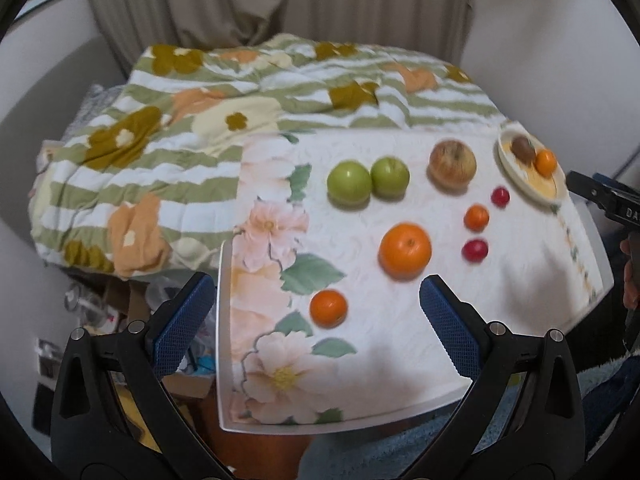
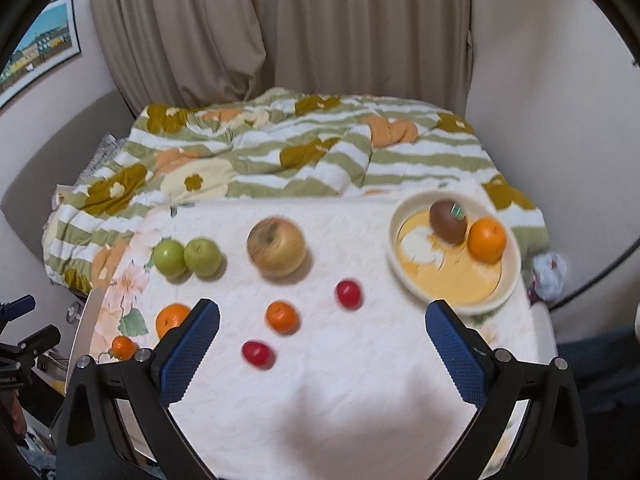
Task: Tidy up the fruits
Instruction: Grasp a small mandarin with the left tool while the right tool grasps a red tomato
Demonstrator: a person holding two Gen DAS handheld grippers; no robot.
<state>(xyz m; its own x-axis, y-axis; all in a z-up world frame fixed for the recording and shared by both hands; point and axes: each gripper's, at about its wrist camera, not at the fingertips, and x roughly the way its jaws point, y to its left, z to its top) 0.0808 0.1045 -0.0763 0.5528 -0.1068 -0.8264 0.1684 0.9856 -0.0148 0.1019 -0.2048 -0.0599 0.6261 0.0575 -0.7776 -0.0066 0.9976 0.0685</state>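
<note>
Both claws, left claw [image 1: 316, 316] and right claw [image 2: 322, 342], gape empty above the tabletop [image 2: 320, 400]; loose fruits lie scattered, kiwi [image 2: 447, 222] and one orange [image 2: 487, 245] already on the plate [image 2: 404, 272], so a glancing grab could roll the red fruit [image 2: 257, 353] off the edge.

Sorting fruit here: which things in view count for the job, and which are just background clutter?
Job items: two green apples, russet apple, two red fruits, oranges on the cloth, plate already holding a kiwi and an orange.

Background: floral blanket, curtain, wall picture, crumpled wrapper.
</note>
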